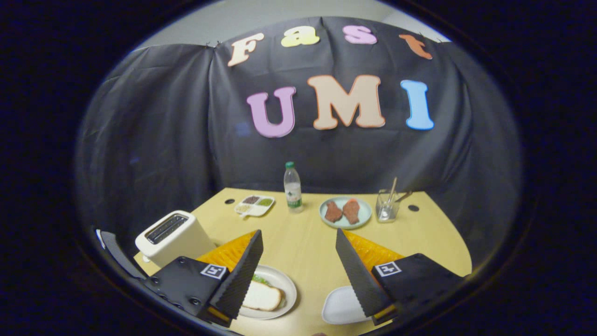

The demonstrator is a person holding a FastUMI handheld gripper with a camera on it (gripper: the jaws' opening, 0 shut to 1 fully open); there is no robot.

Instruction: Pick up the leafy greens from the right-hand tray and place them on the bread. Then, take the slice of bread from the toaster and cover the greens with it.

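Observation:
My gripper (298, 233) is open and held above the near part of the wooden table (303, 247), with nothing between its fingers. Below the left finger lies a round white plate (284, 284) with a slice of bread (263, 297) on it. A bit of leafy green (261, 280) peeks out at the bread's far edge. Partly hidden under the right finger is a white tray (340, 305), bare where it shows. A white toaster (175, 238) stands left of the left finger, its two top slots dark. I cannot tell whether bread sits in them.
Beyond the fingers, along the table's far side, stand a small divided dish of seasonings (254, 205), a clear water bottle (293, 187), a pale blue plate with two pieces of meat (345, 212) and a glass holding utensils (387, 205). Black cloth walls the booth.

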